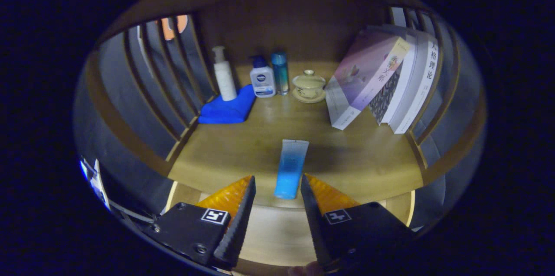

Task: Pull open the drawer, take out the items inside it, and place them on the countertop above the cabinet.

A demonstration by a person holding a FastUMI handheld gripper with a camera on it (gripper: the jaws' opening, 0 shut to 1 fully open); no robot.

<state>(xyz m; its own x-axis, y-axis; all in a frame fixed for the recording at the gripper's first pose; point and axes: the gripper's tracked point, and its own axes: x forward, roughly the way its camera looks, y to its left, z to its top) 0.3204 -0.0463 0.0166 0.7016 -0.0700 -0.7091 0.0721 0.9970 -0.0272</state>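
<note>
The main risk is the tube [291, 167] slipping off the surface [225, 154]. It lies flat with its near end at the front edge, and that end looks to hang slightly past the lip, so a nudge from the tool [277, 189] on withdrawal could tip it down toward the cabinet front below. A finger catching the tube's side would also spin or drag it. Farther back the books [381, 76] lean at a tilt, and a bump to the surface might set them sliding; the lidded cup [308, 86] and the bottles [262, 80] standing beside the blue cloth [227, 109] are well apart from the tube and seem safe.

The tool is spread moderately wide, and nothing is held. The tube's near end sits in the gap between the two fingertips, touching neither as far as can be told, and the rest of it runs straight ahead beyond them. The tube appears already placed, so a straight backward retreat looks like the safest move.
</note>
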